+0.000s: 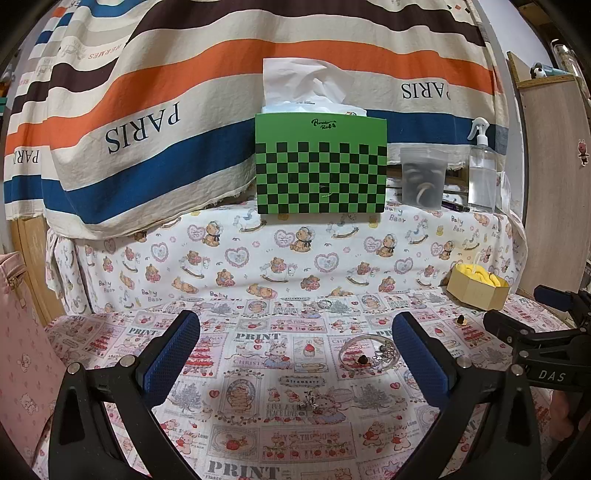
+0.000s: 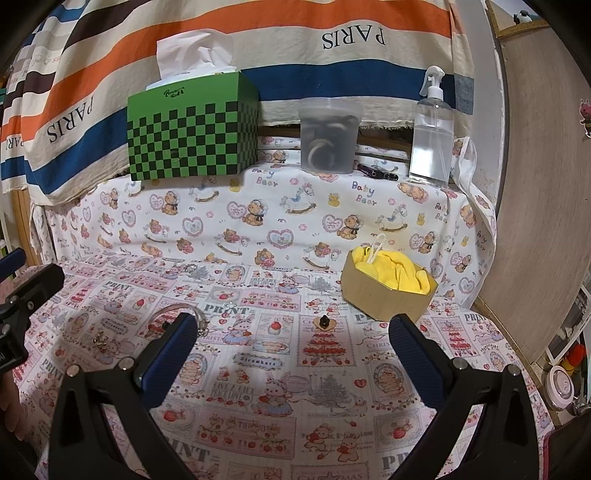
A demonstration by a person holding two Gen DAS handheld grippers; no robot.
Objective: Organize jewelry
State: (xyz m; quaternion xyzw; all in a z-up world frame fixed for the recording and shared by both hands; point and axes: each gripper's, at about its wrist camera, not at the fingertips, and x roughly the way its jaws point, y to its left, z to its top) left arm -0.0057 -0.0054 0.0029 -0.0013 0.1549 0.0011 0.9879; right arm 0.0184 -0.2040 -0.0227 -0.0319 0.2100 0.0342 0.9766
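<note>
Left wrist view: left gripper (image 1: 295, 350) with its blue-padded fingers (image 1: 173, 354) spread wide, nothing between them, poised above a printed tablecloth (image 1: 258, 443); the right gripper (image 1: 517, 321) enters at the right edge, only partly in frame, its fingers likewise apart and empty. Jewelry lies loose on the cloth: a silver bangle (image 1: 364, 350) just inside the left gripper's right-hand finger, with a small dark stud (image 1: 364, 360) and a cluster of silver charms (image 1: 384, 354) within its ring, the charms too small to identify; a small silver piece (image 1: 308, 398) nearer the camera, form unclear; a ring-like item (image 1: 325, 303) at the far edge of the cloth, barely resolved; a dark stud on a tan disc (image 1: 460, 319) near the box. Right wrist view: right gripper (image 2: 293, 336) wide open and empty; the bangle (image 2: 173, 314) partly hidden behind its left-hand finger; the stud on its disc (image 2: 325, 322) lies between the fingertips' lines, touching neither. An octagonal cardboard box (image 2: 384, 295) lined with yellow cloth (image 2: 399, 271) stands at the right rear, its contents obscured by the folds. On the raised ledge behind: green checkered tissue box (image 2: 192, 129); translucent lidded tub (image 2: 328, 136), contents indistinct; clear spray bottle (image 2: 432, 129); a dark pen-like object (image 2: 375, 172), partly hidden; a striped "PARIS" cloth (image 2: 258, 33) hangs behind.
</note>
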